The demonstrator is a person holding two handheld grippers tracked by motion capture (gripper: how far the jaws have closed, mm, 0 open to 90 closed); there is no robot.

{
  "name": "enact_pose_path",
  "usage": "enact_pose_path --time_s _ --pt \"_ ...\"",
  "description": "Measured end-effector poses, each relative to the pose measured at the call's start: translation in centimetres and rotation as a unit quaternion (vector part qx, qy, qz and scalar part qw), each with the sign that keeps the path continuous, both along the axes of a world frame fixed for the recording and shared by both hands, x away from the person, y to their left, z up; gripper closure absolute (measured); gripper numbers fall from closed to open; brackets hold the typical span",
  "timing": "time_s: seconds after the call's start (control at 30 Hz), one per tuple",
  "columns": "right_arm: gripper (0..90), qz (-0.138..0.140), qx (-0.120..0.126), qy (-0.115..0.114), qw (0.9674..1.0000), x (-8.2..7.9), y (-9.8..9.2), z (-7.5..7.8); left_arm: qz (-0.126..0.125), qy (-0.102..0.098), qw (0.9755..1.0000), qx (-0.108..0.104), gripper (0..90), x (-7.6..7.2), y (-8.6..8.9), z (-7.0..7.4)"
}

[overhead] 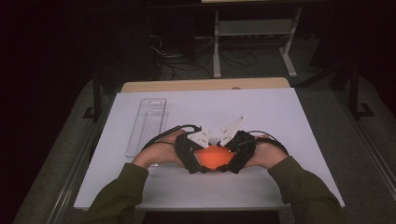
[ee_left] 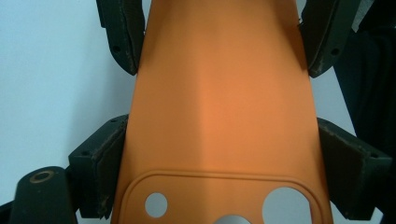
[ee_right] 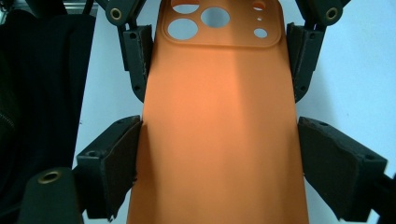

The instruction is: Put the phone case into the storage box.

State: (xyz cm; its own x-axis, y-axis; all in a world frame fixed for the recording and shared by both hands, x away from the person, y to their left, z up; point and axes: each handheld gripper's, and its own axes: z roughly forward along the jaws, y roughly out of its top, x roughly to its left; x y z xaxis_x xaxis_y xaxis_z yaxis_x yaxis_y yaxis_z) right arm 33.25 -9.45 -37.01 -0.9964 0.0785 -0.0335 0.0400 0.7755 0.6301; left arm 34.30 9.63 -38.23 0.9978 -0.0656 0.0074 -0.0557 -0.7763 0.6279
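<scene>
Two grippers meet over an orange phone case [overhead: 214,157] at about 6 o'clock on the white table [overhead: 280,116], near the person's edge. We see the left gripper [ee_left: 219,144] clamped on the case's long edges at the end with the camera holes, and the right gripper [ee_right: 218,140] pinching the plain end, its pads against both sides. A clear plastic tray [overhead: 147,125] lies well apart at 10 o'clock. To carry this step well, we would keep both grips even and square across the soft case, lift it level, and avoid squeezing harder, since the thin walls could bow or slip free.
</scene>
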Motion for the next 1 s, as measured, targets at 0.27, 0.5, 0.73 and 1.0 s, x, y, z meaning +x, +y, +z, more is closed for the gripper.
enact_pose_path --time_s 0.27,0.5,0.73,1.0 --pt "15.4 0.003 0.001 0.000 1.0000 -0.05 0.00 0.06 -0.005 0.001 1.0000 0.007 13.7 -0.09 -0.12 0.07" --pt "15.3 0.006 -0.001 -0.002 1.0000 -0.03 0.01 0.01 -0.005 -0.004 0.9999 0.012 15.1 -0.10 -0.23 0.12" --pt "15.0 0.004 0.001 0.001 1.0000 -0.07 -0.11 -0.04 -0.006 0.002 0.9999 0.014 15.4 -0.11 -0.25 0.15" --pt "10.5 -0.007 0.005 0.008 0.9999 -0.27 -0.20 -0.05 -0.013 -0.008 0.9996 0.026 15.5 -0.08 -0.37 0.24"
